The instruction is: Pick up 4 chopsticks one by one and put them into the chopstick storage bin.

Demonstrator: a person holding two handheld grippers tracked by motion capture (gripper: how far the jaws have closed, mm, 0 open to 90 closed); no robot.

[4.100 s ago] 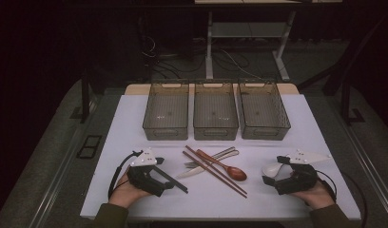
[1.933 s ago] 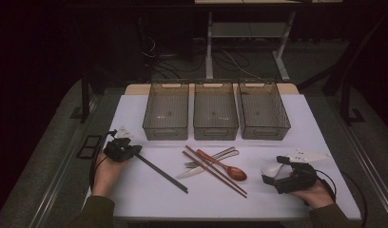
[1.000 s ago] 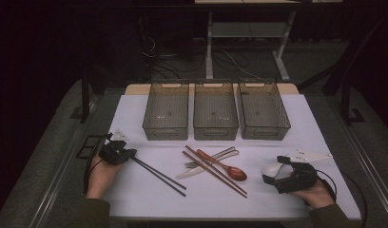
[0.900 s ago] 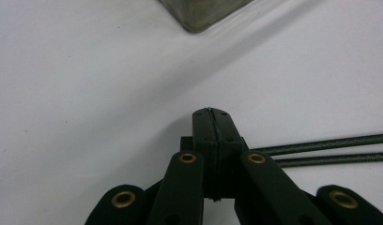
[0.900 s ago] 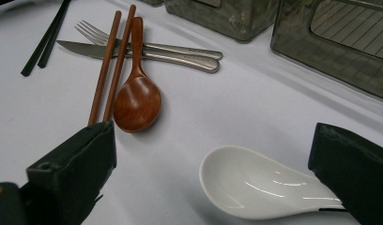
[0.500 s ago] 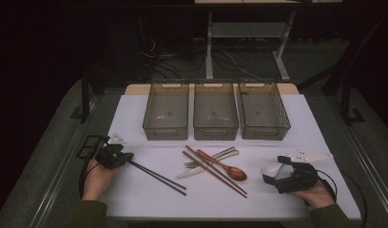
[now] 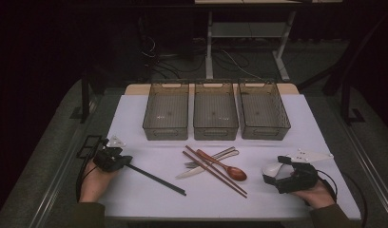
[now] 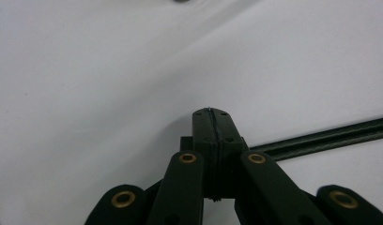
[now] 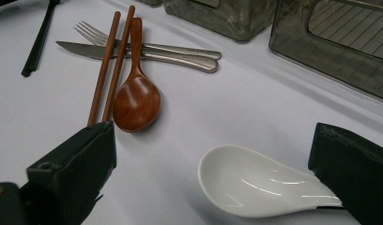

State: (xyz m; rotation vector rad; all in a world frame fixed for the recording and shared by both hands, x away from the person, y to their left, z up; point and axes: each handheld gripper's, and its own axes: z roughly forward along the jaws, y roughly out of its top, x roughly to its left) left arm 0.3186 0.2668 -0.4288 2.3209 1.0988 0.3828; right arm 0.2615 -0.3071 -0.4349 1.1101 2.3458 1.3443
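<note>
My left gripper [image 7: 127,161] lies at the table's left, its jaws shut flat together [image 8: 211,112]. A pair of black chopsticks [image 7: 159,180] [image 8: 330,136] runs from beside its tips toward the middle; I cannot tell if they are pinched. My right gripper [image 7: 274,173] [image 9: 215,140] rests at the right, open, with a white ceramic spoon [image 7: 272,168] [image 9: 255,187] lying between its jaws, handle end by the right jaw. Wooden chopsticks [image 7: 216,173] [image 9: 110,61], a wooden spoon [image 7: 235,173] [image 9: 135,101], a fork [image 7: 223,153] [image 9: 147,47] and a knife [image 7: 194,172] [image 9: 81,48] lie in a cluster at the centre.
Three smoky plastic bins stand side by side behind the cutlery: left [image 7: 166,134], middle [image 7: 216,135] and right [image 7: 264,134], the last also close in the right gripper view [image 9: 330,51]. The white tabletop [image 7: 135,109] ends near both hands at the front edge.
The left hand and its gripper have drifted left toward the table's edge, with more of the black chopsticks showing. The right hand and the cutlery have kept still.
</note>
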